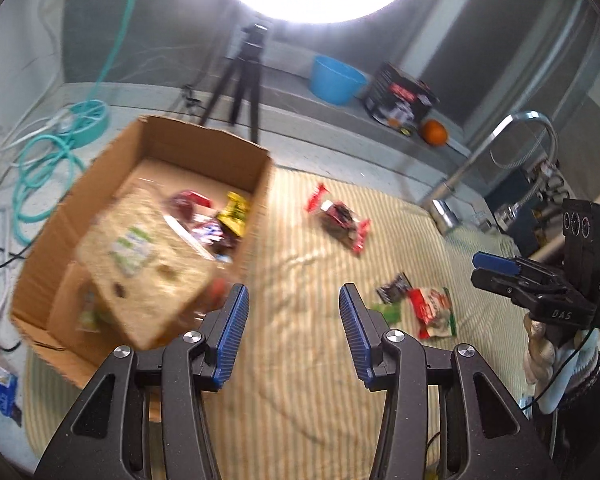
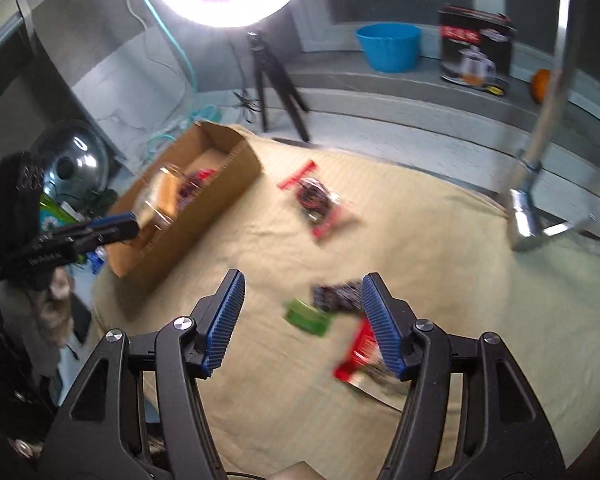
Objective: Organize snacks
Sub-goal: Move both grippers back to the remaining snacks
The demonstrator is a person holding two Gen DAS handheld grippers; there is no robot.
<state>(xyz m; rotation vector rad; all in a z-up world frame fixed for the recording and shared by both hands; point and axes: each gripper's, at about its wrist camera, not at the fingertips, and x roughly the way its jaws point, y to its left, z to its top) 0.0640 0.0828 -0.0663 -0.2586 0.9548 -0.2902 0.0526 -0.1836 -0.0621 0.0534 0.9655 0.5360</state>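
A cardboard box stands at the left of the striped cloth and holds several snack packets. A large beige packet, blurred, is tilted over the box's near end, just off the tip of my left gripper, which is open and empty. A red-and-clear packet lies mid-cloth. A dark packet, a green one and a red-white one lie together. My right gripper is open just above these.
A faucet rises at the right edge of the cloth. A tripod with a ring light stands behind the box. A blue tub, a black carton and an orange sit on the back ledge. A teal hose lies left.
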